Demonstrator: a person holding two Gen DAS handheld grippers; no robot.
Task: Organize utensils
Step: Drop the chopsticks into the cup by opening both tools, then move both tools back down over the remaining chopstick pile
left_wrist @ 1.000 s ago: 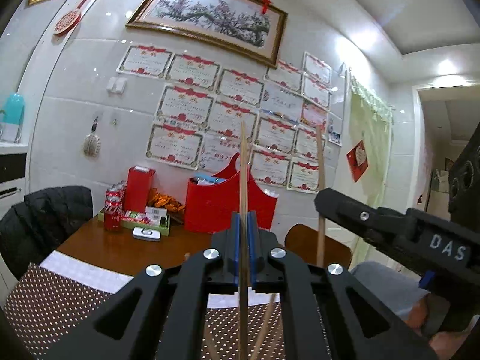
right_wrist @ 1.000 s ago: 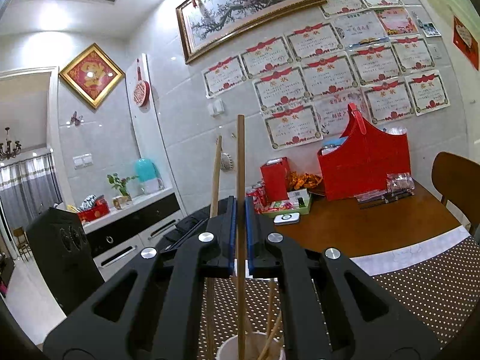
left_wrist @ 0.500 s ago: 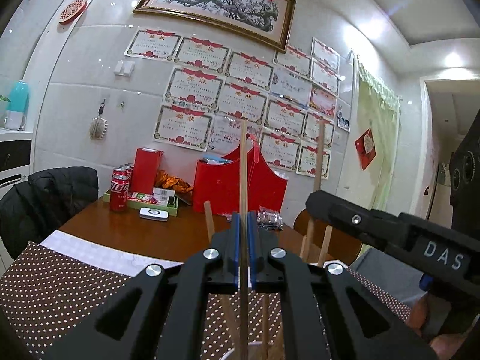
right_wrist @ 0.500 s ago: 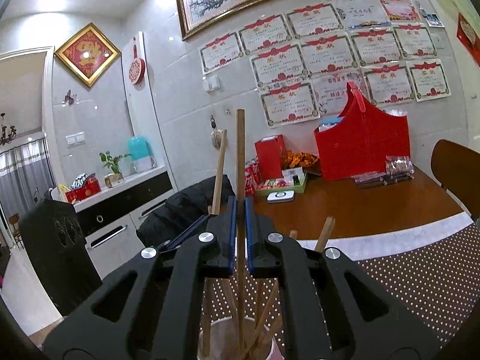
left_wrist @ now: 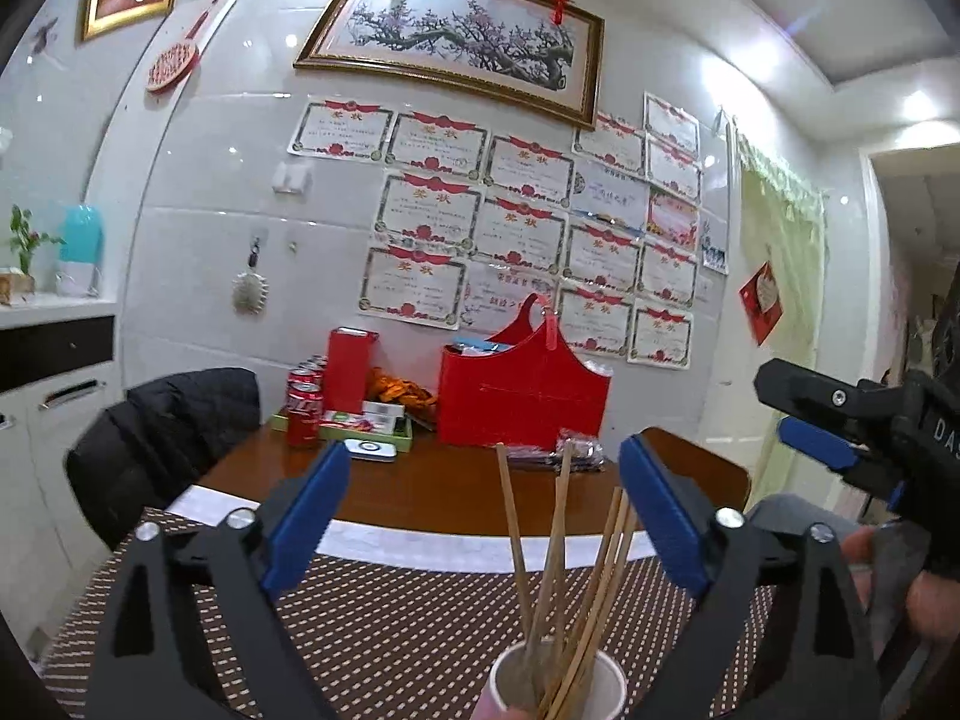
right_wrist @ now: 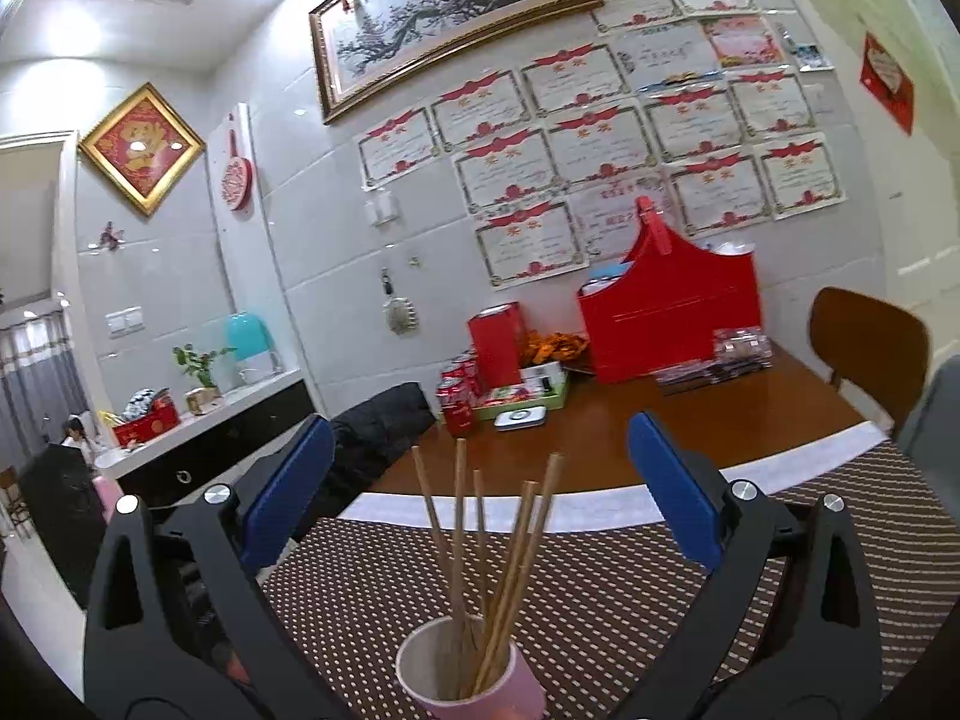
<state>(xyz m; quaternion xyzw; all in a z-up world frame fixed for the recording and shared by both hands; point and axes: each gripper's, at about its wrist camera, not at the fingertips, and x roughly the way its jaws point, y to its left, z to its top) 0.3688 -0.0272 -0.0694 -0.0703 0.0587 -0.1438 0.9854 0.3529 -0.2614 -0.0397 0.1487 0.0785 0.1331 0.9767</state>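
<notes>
Both hand-held grippers have just been opening. The left hand-held gripper (left_wrist: 485, 489) has its jaws wide apart, and nothing is held between them. The right hand-held gripper (right_wrist: 480, 468) is wide apart too, holding nothing. The wooden chopsticks (right_wrist: 498, 564) stand leaning in a pink paper cup (right_wrist: 474, 687). The cup sits on a brown dotted mat (right_wrist: 660, 594) on the bench (right_wrist: 690, 438), low between the blue pads (left_wrist: 306, 513)
</notes>
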